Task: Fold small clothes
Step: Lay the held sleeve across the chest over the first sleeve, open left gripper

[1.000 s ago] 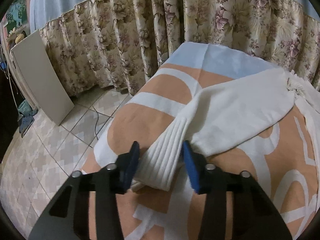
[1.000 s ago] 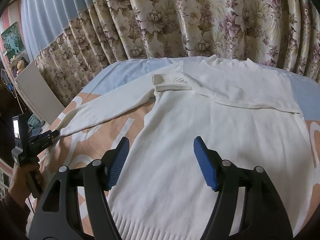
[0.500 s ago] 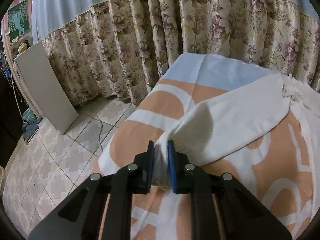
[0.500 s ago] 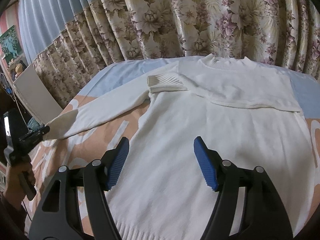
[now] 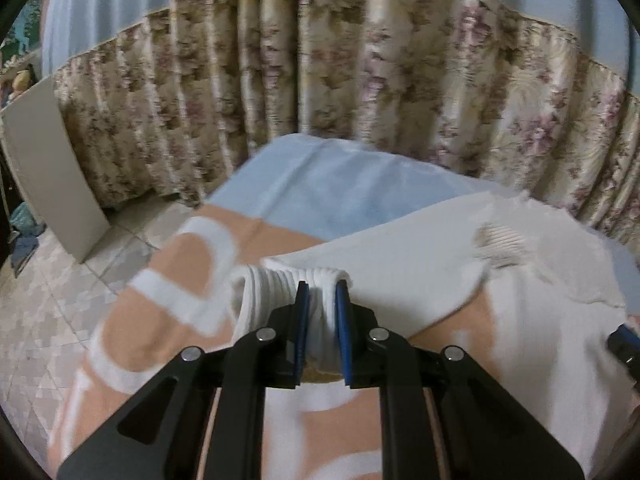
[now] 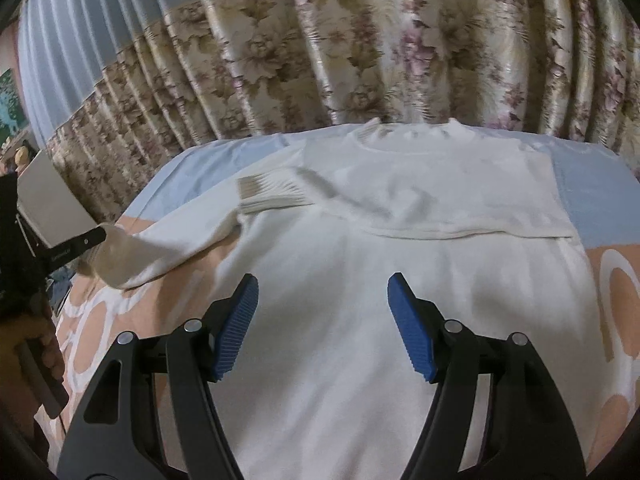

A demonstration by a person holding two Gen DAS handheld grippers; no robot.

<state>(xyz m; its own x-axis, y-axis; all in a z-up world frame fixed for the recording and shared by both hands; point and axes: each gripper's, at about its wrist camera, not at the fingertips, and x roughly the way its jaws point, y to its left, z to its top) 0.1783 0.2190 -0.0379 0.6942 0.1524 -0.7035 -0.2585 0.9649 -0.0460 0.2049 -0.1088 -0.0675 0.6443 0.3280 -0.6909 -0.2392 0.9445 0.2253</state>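
A white knit sweater (image 6: 360, 288) lies flat on the bed, neck toward the curtains. One sleeve is folded across the chest, its ribbed cuff (image 6: 268, 192) at the left. The other sleeve (image 6: 168, 244) stretches out to the left. My left gripper (image 5: 322, 296) is shut on that sleeve's ribbed cuff (image 5: 276, 284) and holds it lifted off the bed; the same gripper shows at the left edge of the right wrist view (image 6: 96, 236). My right gripper (image 6: 322, 296) hangs open over the sweater's lower body, holding nothing.
The bed carries an orange-and-white patterned cover (image 5: 160, 320) with a light blue part (image 5: 328, 192) near the head. Floral curtains (image 6: 360, 48) hang right behind the bed. A white board (image 5: 44, 168) leans at the left over a tiled floor (image 5: 36, 320).
My left gripper went from open around the cuff to shut on it, then lifted it and carried it inward toward the sweater's body. My right gripper stayed open above the sweater.
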